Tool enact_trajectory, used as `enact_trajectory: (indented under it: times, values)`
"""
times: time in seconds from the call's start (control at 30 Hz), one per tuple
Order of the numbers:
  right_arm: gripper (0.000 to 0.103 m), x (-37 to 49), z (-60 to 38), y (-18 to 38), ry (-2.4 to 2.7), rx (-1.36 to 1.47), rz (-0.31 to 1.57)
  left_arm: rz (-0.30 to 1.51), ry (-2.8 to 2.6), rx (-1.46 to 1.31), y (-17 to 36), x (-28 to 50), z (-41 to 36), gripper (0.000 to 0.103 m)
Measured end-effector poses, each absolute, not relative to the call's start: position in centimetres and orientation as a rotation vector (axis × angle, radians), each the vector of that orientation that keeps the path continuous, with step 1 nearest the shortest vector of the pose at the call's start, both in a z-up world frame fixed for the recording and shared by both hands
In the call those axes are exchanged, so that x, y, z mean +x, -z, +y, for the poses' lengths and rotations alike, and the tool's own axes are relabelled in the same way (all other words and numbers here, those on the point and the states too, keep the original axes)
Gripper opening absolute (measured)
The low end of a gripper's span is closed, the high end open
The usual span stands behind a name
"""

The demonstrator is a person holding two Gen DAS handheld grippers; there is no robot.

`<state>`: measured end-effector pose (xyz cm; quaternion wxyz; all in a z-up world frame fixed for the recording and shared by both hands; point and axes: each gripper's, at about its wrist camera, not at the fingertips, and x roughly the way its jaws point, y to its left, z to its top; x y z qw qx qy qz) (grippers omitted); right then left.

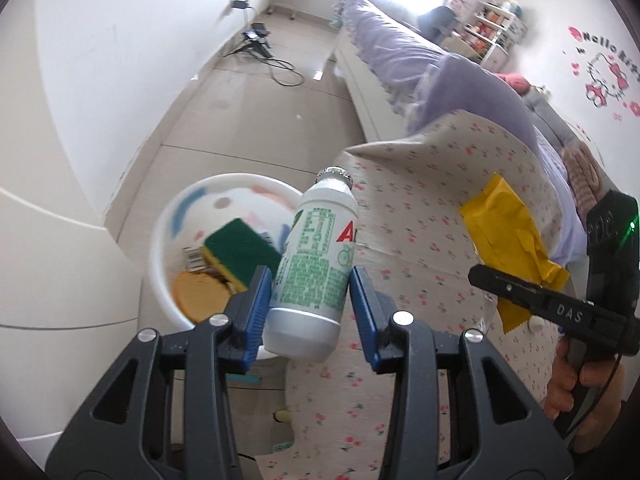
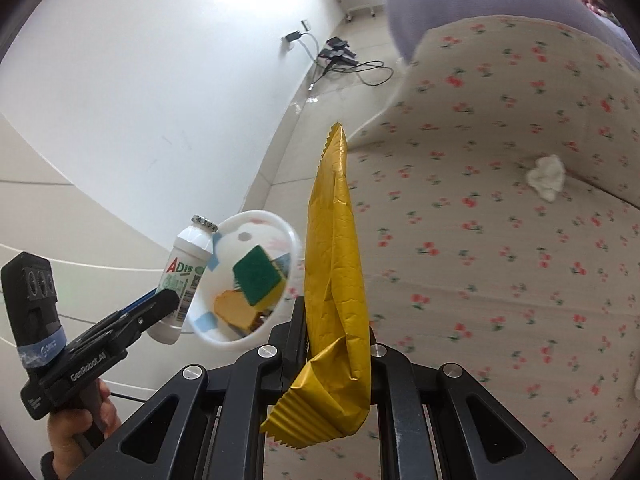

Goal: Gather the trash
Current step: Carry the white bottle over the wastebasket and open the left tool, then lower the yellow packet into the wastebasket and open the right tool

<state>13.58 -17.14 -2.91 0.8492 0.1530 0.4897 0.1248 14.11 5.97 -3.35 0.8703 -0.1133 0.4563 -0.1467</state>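
Your left gripper (image 1: 310,300) clamps a white drink bottle (image 1: 312,264) with green print between its blue pads, holding it beside the rim of the white waste bin (image 1: 168,236), which already holds a green-and-yellow sponge (image 1: 240,254). Your right gripper (image 2: 336,320) is closed tight on a crumpled yellow wrapper (image 2: 334,280). A wad of white tissue (image 2: 546,176) lies on the cherry-print bedsheet (image 2: 500,264), well apart from the bin

A bed (image 2: 500,240) with a cherry-print cover carries a crumpled white tissue (image 2: 546,176); beside the bed, a white wastebasket (image 1: 160,264) stands on the tiled floor (image 1: 248,120).
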Motion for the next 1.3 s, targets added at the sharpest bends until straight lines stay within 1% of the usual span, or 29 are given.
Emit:
enact_trajectory:
  times: [0.23, 0.27, 0.3, 0.33, 0.37, 0.5, 0.57, 0.77, 0.97, 1.0, 1.03, 1.07, 1.1, 1.13, 1.3]
  values:
    - [0.013, 15.1, -14.2, 3.7, -0.332, 0.33, 1.03, 0.915, 0.27, -0.23, 3.9, 14.8, 7.6, 0.043]
    - [0.013, 15.3, -13.8, 3.8, -0.34, 0.331, 1.031, 0.908, 0.252, -0.219, 3.8, 14.8, 7.7, 0.046]
    - [0.013, 15.4, -13.5, 4.0, -0.351, 0.332, 1.03, 0.914, 0.226, -0.206, 3.8, 14.9, 7.7, 0.052]
    - [0.013, 15.5, -12.7, 4.0, -0.363, 0.334, 1.032, 0.924, 0.209, -0.202, 3.7, 15.0, 7.8, 0.07]
    - [0.013, 15.6, -12.3, 4.3, -0.372, 0.335, 1.033, 0.928, 0.191, -0.197, 3.6, 15.0, 8.0, 0.083]
    - [0.013, 16.6, -10.5, 5.0, -0.396, 0.321, 1.046, 0.941, 0.049, -0.118, 2.8, 14.2, 8.5, 0.089]
    - [0.013, 17.1, -9.9, 5.4, -0.403, 0.319, 1.051, 0.964, -0.003, -0.114, 2.9, 13.9, 9.5, 0.099]
    - [0.014, 19.2, -7.7, 6.5, -0.415, 0.315, 1.071, 1.007, -0.092, -0.191, 3.3, 13.2, 12.7, 0.101]
    - [0.017, 20.2, -6.5, 7.1, -0.458, 0.309, 1.066, 1.011, -0.119, -0.21, 3.5, 13.2, 13.0, 0.102]
    - [0.019, 20.1, -6.6, 6.9, -0.463, 0.311, 1.063, 1.013, -0.121, -0.211, 3.5, 13.2, 12.8, 0.102]
    - [0.031, 19.7, -7.1, 6.7, -0.461, 0.313, 1.061, 1.015, -0.121, -0.214, 3.5, 13.2, 12.8, 0.102]
    - [0.059, 19.7, -7.5, 6.6, -0.451, 0.314, 1.058, 1.015, -0.12, -0.218, 3.5, 13.2, 12.9, 0.102]
    - [0.075, 19.4, -7.7, 6.2, -0.434, 0.316, 1.047, 1.014, -0.118, -0.222, 3.5, 13.2, 12.9, 0.102]
    - [0.087, 19.0, -8.2, 5.7, -0.41, 0.322, 1.018, 1.014, -0.116, -0.226, 3.5, 13.2, 12.9, 0.102]
    - [0.087, 18.4, -9.8, 4.3, -0.369, 0.311, 1.001, 1.012, -0.098, -0.235, 3.4, 12.9, 12.9, 0.102]
